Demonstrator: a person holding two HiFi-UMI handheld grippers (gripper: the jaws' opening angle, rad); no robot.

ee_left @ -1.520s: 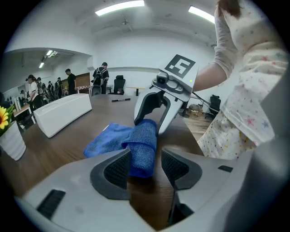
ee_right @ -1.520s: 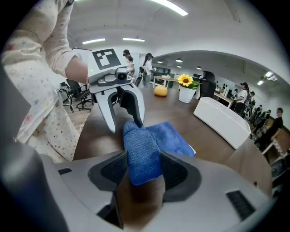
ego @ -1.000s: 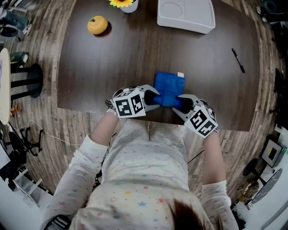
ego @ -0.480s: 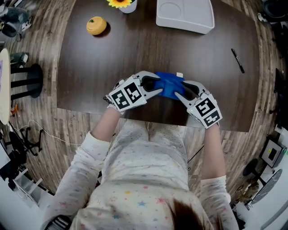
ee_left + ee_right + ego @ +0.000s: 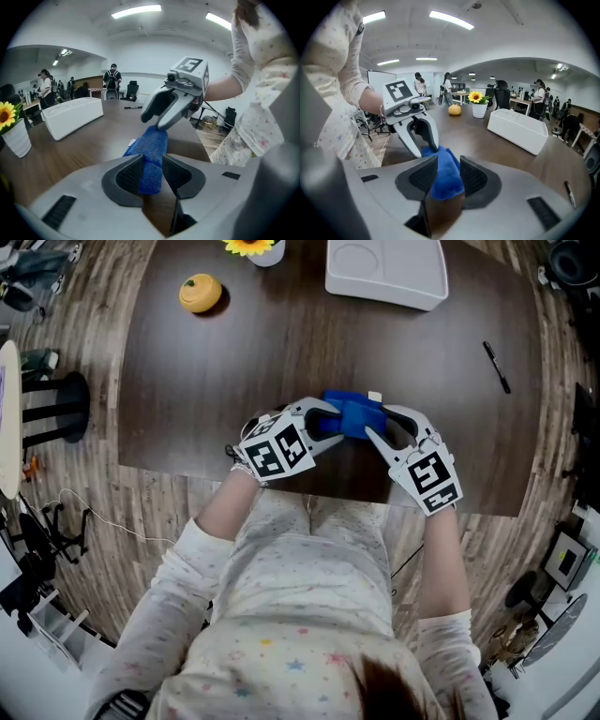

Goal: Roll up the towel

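Observation:
The blue towel (image 5: 352, 414) lies near the front edge of the dark table (image 5: 234, 371), bunched into a short thick roll with a white label (image 5: 375, 396) at its far right corner. My left gripper (image 5: 330, 420) is shut on the roll's left end and my right gripper (image 5: 373, 426) on its right end. In the left gripper view the towel (image 5: 151, 154) runs out between the pads, which have just been closing on it, and the right gripper (image 5: 176, 101) faces me. In the right gripper view the towel (image 5: 446, 173) fills the jaws, and the left gripper (image 5: 412, 124) is opposite.
A white tray (image 5: 384, 273) stands at the table's far side. An orange fruit-shaped object (image 5: 202, 292) and a sunflower pot (image 5: 255, 247) sit at the far left, and a black pen (image 5: 496, 367) lies to the right. The table edge runs just below the grippers.
Both grippers have carried the towel's near edge up and away from the person. The towel, flat a second ago, is now shorter and bunched into a roll.

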